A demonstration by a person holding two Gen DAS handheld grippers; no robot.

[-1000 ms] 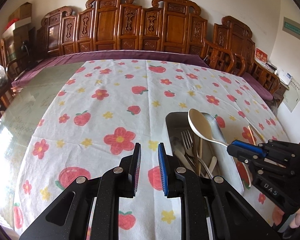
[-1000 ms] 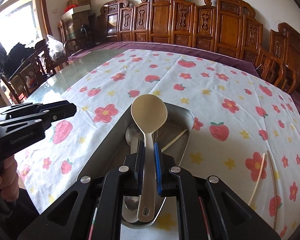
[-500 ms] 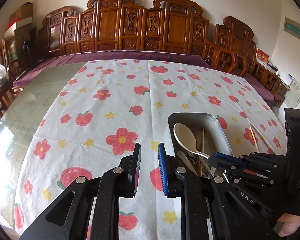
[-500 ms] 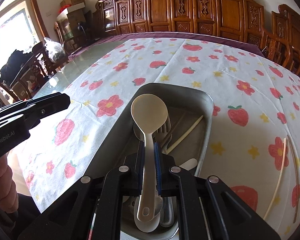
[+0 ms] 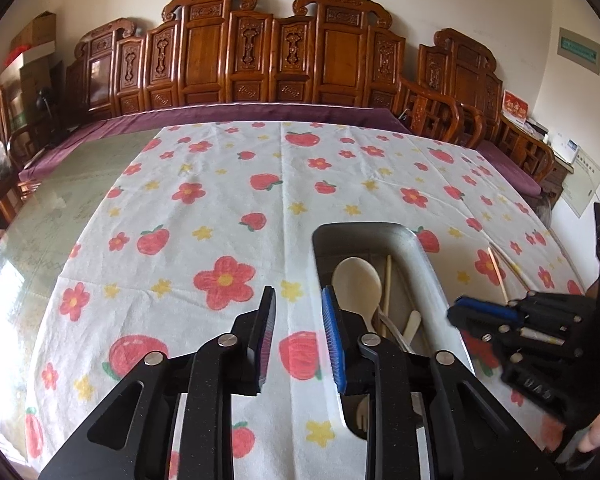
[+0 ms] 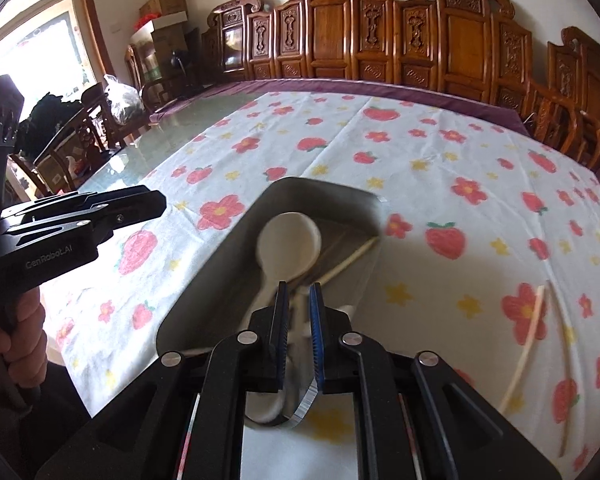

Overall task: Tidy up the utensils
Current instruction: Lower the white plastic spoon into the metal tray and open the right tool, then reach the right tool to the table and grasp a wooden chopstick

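Left claw (image 5: 298, 294) hangs over the flowered cloth (image 5: 220, 200), just left of the metal tray (image 5: 420, 248). Its jaws have just been opening and now stand a little apart, with nothing between them, only cloth below.

Right claw (image 6: 299, 288) sits over the near end of the tray, jaws set narrow. This view is smeared. Something pale runs up through the gap towards the spoon (image 6: 289, 240), but I cannot tell whether the pads press on the handle or stand clear of it. From the left camera the right claw shows by the tray's right rim, with no handle visible at its tips.

The pale spoon lies inside the tray, bowl towards the far end. One chopstick (image 5: 387, 284) lies in the tray just right of the bowl. Two more chopsticks (image 6: 536, 320) lie on the cloth well to the right of the tray.

A hand (image 6: 16, 344) grips the left claw's handle at the picture edge.
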